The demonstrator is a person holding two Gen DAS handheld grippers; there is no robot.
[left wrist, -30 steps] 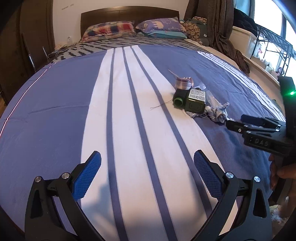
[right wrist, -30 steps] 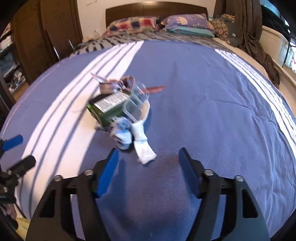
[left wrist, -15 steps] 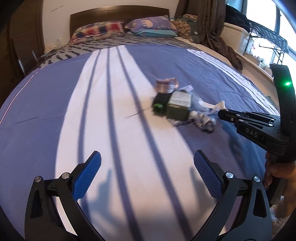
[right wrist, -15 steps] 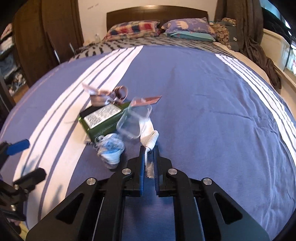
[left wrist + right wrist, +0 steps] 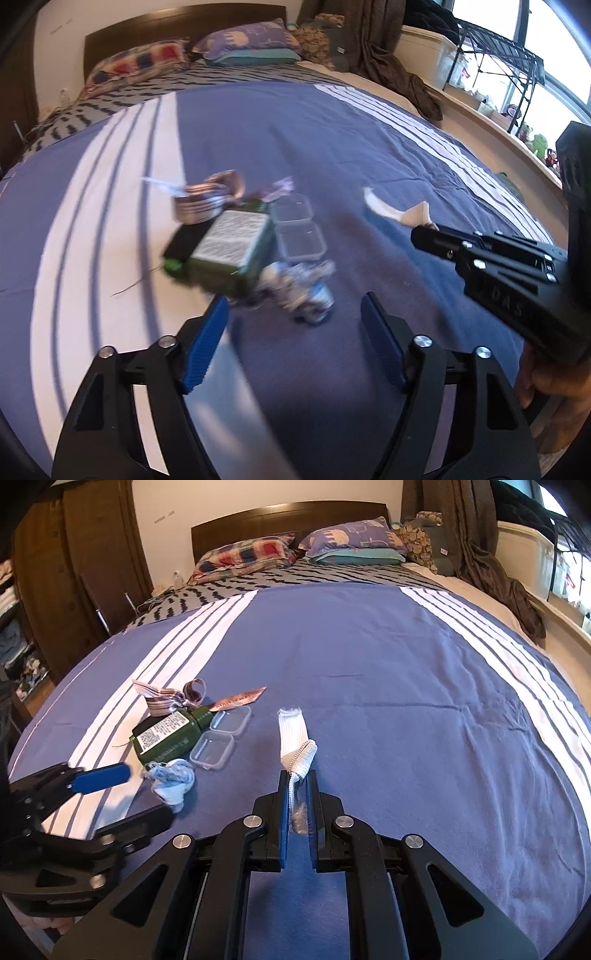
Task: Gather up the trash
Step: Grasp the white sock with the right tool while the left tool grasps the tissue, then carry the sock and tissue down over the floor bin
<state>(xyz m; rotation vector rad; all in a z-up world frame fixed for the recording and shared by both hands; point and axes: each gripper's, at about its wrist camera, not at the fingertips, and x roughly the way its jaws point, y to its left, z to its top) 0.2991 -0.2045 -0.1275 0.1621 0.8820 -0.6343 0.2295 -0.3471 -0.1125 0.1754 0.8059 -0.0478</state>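
The right gripper (image 5: 298, 790) has its jaws pressed nearly together on a strip of white gauze (image 5: 295, 738), which sticks out forward past the fingertips and hangs above the blue striped bedspread (image 5: 388, 672). The left gripper (image 5: 295, 317) is spread wide with nothing between its blue pads (image 5: 207, 332), hovering low over the bed.

Just ahead of the left gripper's fingertips lies a crumpled blue-and-white wad (image 5: 303, 288); from the right wrist view the same wad (image 5: 171, 779) sits to the left of the closed jaws. Just beyond it, and touching it on the left wrist view, rests a dark green bottle (image 5: 229, 254) with a white printed label, lying on its side. To the right of the bottle lie two small clear plastic containers (image 5: 299, 229), side by side. Further on is a striped ribbon bundle (image 5: 207, 195) and a thin copper-coloured wrapper strip (image 5: 240, 698). Far beyond, at the head of the bed, are the pillows (image 5: 295, 550) and the dark headboard (image 5: 288, 515).
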